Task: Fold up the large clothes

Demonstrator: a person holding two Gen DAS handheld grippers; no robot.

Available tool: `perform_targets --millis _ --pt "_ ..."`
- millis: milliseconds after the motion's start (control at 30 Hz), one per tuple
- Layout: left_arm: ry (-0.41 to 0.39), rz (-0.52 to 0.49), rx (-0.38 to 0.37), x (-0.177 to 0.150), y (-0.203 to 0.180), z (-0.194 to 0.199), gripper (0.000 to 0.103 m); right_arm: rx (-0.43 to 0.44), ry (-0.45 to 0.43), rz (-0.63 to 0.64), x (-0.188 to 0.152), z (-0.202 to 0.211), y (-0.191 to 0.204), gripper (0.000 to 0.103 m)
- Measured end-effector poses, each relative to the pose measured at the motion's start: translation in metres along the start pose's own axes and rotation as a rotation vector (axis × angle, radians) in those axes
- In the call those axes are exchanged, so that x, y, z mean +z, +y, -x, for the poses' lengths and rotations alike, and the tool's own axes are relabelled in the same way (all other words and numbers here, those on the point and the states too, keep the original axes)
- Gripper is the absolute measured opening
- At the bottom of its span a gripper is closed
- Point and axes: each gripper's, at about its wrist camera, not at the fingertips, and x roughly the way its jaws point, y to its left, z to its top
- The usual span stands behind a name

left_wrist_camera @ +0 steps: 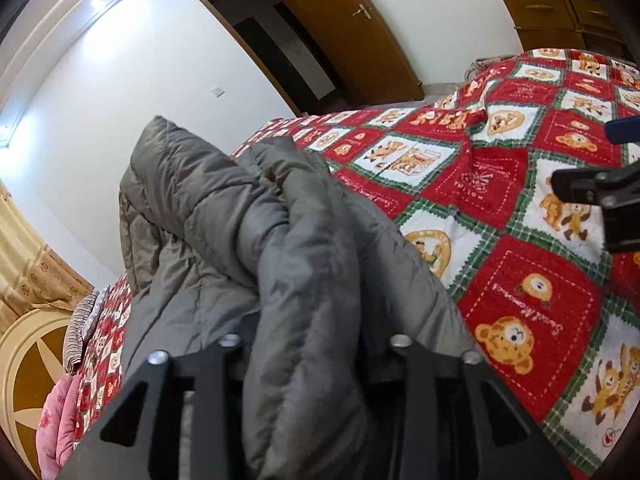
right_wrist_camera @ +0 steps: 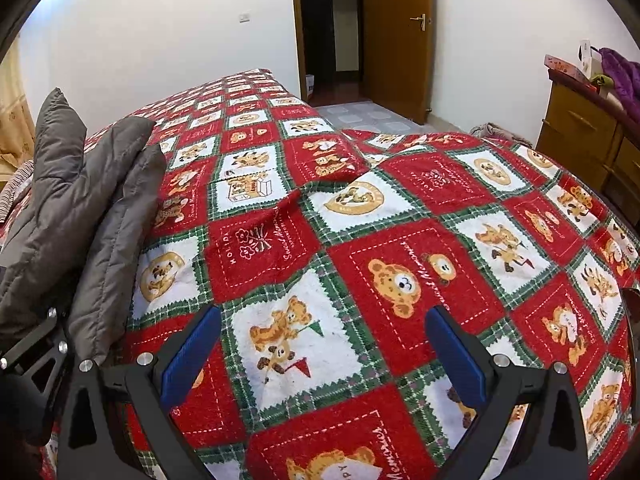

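Note:
A grey padded jacket (left_wrist_camera: 248,216) lies bunched on the bed's left side. A thick fold of it runs down between the jaws of my left gripper (left_wrist_camera: 316,332), whose jaw bases stand apart; the fingertips are hidden under the fabric. From the right wrist view the jacket (right_wrist_camera: 80,208) is heaped at the left, over the left gripper's black frame (right_wrist_camera: 36,352). My right gripper (right_wrist_camera: 323,316) is open above the bare quilt, nothing between its blue pads (right_wrist_camera: 192,360). It also shows at the right edge of the left wrist view, right gripper (left_wrist_camera: 600,184), apart from the jacket.
A red, white and green bear-patterned quilt (right_wrist_camera: 400,240) covers the bed. A pink pillow (left_wrist_camera: 60,420) and round headboard (left_wrist_camera: 28,360) sit at the left. An open wooden door (right_wrist_camera: 396,40) and a dresser (right_wrist_camera: 584,136) stand beyond the bed.

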Motion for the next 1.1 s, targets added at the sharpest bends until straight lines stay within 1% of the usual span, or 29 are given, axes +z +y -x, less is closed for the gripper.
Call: perform_targets --millis 33,67,100,133,200,267,333,400,467,500,533,567,600,633,667,700,767,800,867,933,967,1000,1067,1100 --pt "-0.002 -0.002 -0.003 0.001 -0.001 0.003 0.058 0.003 0.002 -0.004 0.0 0.0 -0.001 0.101" --pt "-0.003 -0.002 -0.003 0.001 -0.002 0.005 0.065 0.007 0.006 -0.009 0.0 -0.001 -0.002 0.101" --pt "-0.009 -0.003 0.004 0.002 -0.003 0.011 0.079 0.011 0.01 -0.015 0.0 -0.002 -0.003 0.101" --pt "-0.032 -0.008 0.012 0.003 -0.005 0.022 0.086 0.012 0.012 -0.02 0.0 -0.002 -0.003 0.101" --pt "-0.075 -0.019 -0.005 0.003 -0.009 0.04 0.086 0.016 0.02 -0.025 0.0 -0.003 -0.004 0.101" --pt "-0.108 -0.024 -0.029 0.001 -0.008 0.062 0.09 0.019 0.023 -0.029 0.0 -0.004 -0.005 0.101" --pt "-0.136 -0.013 -0.035 -0.006 0.001 0.078 0.095 0.019 0.021 -0.028 0.0 -0.004 -0.005 0.101" --pt "-0.135 0.034 -0.02 -0.017 0.023 0.086 0.098 0.018 0.008 -0.025 0.0 -0.002 -0.004 0.101" --pt "-0.117 0.091 0.018 -0.027 0.049 0.082 0.099 0.03 -0.017 -0.019 0.002 0.003 0.0 0.101" --pt "-0.104 0.142 0.05 -0.034 0.071 0.077 0.103 0.04 -0.016 -0.018 0.003 0.004 0.003 0.099" --pt "-0.099 0.18 0.069 -0.038 0.087 0.073 0.103 0.06 -0.012 -0.022 0.005 0.006 0.006 0.096" --pt "-0.095 0.228 0.094 -0.042 0.106 0.068 0.103 0.087 -0.013 -0.028 0.01 0.01 0.011 0.089" --pt "-0.078 0.298 0.129 -0.047 0.132 0.058 0.103 0.109 -0.022 -0.029 0.018 0.016 0.019 0.084" --pt "-0.055 0.358 0.152 -0.051 0.153 0.05 0.103 0.122 -0.033 -0.025 0.023 0.021 0.024 0.083" --pt "-0.037 0.429 0.159 -0.054 0.174 0.042 0.103 0.144 -0.06 -0.008 0.033 0.031 0.037 0.083" --pt "-0.034 0.489 0.147 -0.056 0.189 0.037 0.103 0.154 -0.077 0.006 0.04 0.038 0.045 0.082" --pt "-0.053 0.606 0.103 -0.062 0.215 0.035 0.103 0.181 -0.128 0.057 0.057 0.057 0.071 0.082" --pt "-0.073 0.654 0.094 -0.064 0.224 0.035 0.103 0.191 -0.139 0.068 0.061 0.062 0.079 0.082" --pt "-0.073 0.643 0.11 -0.063 0.224 0.029 0.103 0.225 -0.162 0.089 0.076 0.069 0.101 0.082" --pt "-0.018 0.576 0.17 -0.058 0.219 0.006 0.103 0.234 -0.181 0.113 0.089 0.072 0.128 0.083" --pt "0.013 0.554 0.213 -0.061 0.219 -0.008 0.103 0.249 -0.187 0.119 0.094 0.074 0.14 0.082" --pt "0.046 0.543 0.246 -0.064 0.221 -0.02 0.103 0.281 -0.18 0.128 0.101 0.074 0.159 0.083" --pt "0.103 0.551 0.278 -0.071 0.227 -0.046 0.103 0.317 -0.165 0.149 0.108 0.071 0.186 0.083" --pt "0.137 0.576 0.3 -0.074 0.236 -0.063 0.103 0.336 -0.152 0.154 0.112 0.067 0.199 0.083"
